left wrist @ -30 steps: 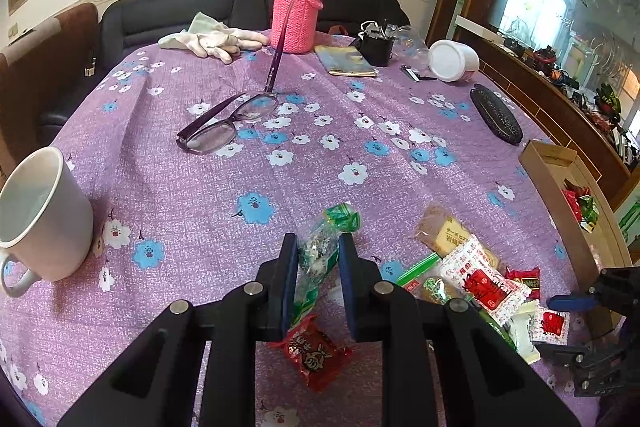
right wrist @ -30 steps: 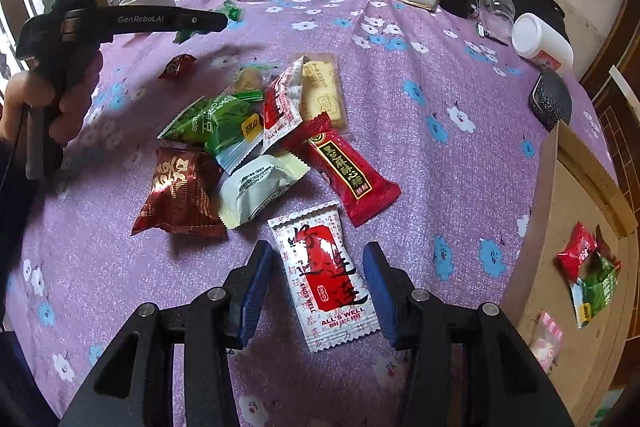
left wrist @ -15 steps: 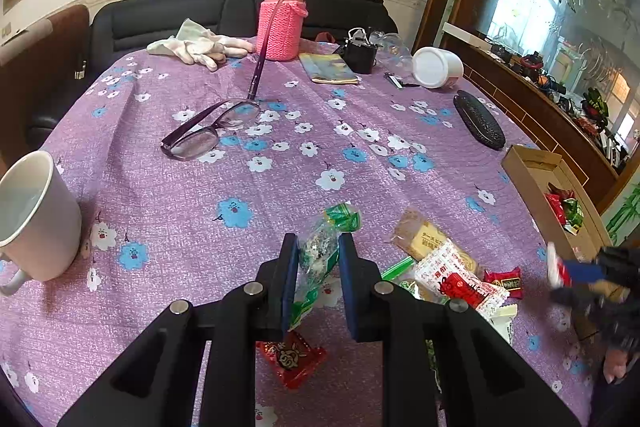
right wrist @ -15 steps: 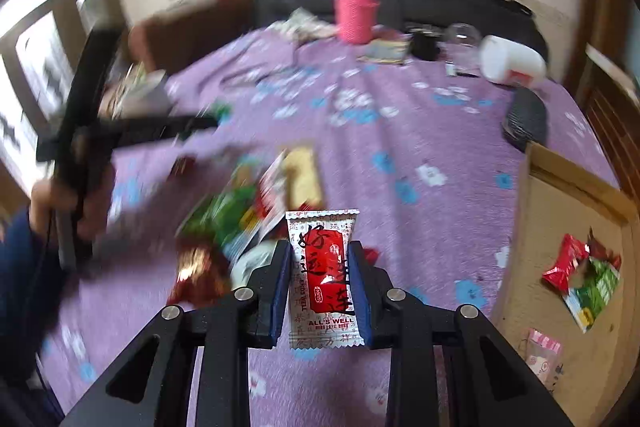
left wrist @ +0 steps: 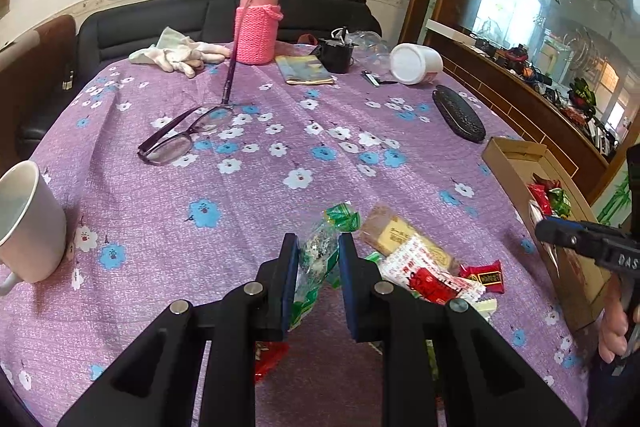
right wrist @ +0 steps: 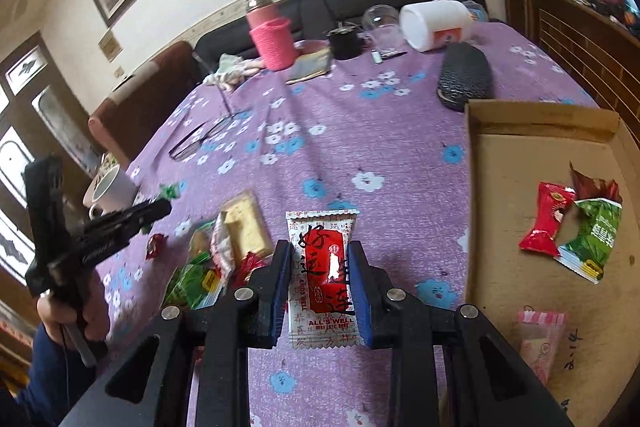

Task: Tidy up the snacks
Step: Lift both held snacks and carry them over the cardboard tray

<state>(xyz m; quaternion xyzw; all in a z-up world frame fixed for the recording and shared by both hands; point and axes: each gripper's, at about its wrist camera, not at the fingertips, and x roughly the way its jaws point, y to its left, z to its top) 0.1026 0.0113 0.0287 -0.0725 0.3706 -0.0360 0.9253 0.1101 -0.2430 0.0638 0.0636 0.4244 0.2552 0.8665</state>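
Note:
My left gripper is shut on a clear-and-green snack packet and holds it above the purple flowered tablecloth. My right gripper is shut on a white-and-red snack packet, lifted above the cloth just left of the cardboard box. The box holds a red packet, a green packet and a pink one. A pile of loose snacks lies on the cloth, also in the right wrist view.
A white mug stands at the left. Glasses, a black case, a pink flask, gloves, a white tub and a booklet lie farther back.
My right gripper closed on the white-and-red packet, lifted it off the cloth and carried it right toward the box. My left gripper kept its packet and drifted right over the pile.

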